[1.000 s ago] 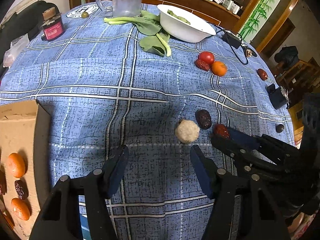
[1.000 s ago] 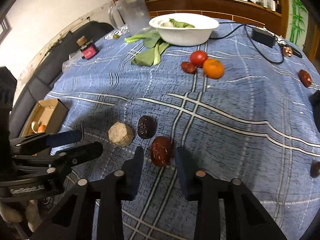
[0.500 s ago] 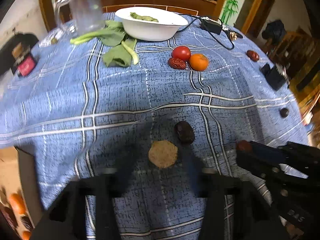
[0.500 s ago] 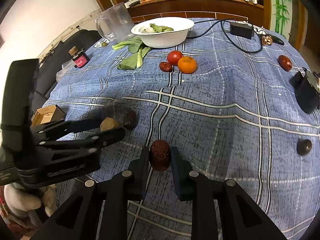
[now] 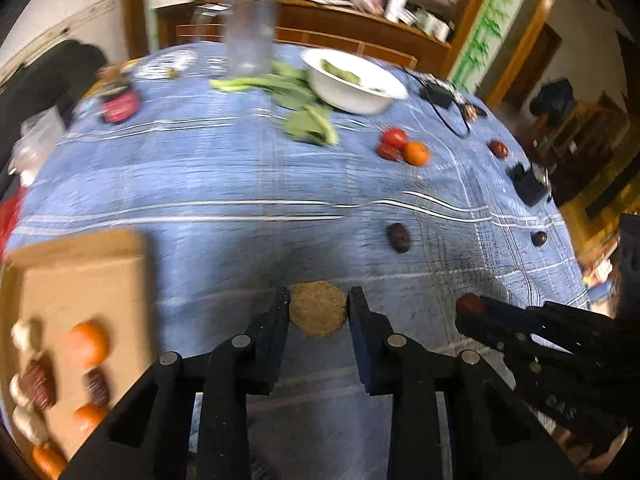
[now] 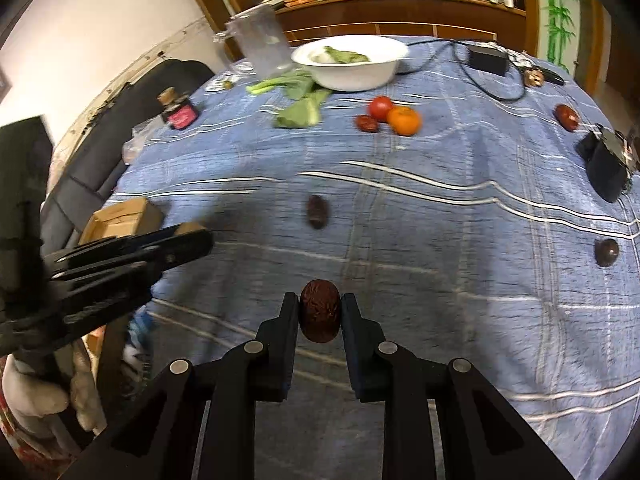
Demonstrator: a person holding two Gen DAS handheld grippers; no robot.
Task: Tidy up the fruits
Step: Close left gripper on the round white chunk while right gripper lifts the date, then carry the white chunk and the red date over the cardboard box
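Note:
In the left wrist view my left gripper (image 5: 319,312) is shut on a tan, rough round fruit (image 5: 318,309), lifted off the blue checked cloth. In the right wrist view my right gripper (image 6: 320,316) is shut on a dark red date (image 6: 320,311), also held above the cloth. A cardboard box (image 5: 80,280) at the left holds oranges (image 5: 88,343), dark dates and pale pieces. A dark date (image 5: 398,237) lies alone mid-table. A tomato (image 6: 380,107), an orange (image 6: 405,121) and a red date (image 6: 367,123) sit together farther back.
A white bowl (image 6: 352,76) with greens, loose leafy greens (image 6: 300,108), a clear jug (image 6: 264,42) and a red-labelled jar (image 6: 180,114) stand at the back. A black charger with cable (image 6: 488,60), a black device (image 6: 606,164), another red date (image 6: 567,117) and a dark round fruit (image 6: 606,252) lie at the right.
Both grippers closed, the left on the tan fruit and the right on the red date, and lifted them off the cloth. The left view swung so the box shows more.

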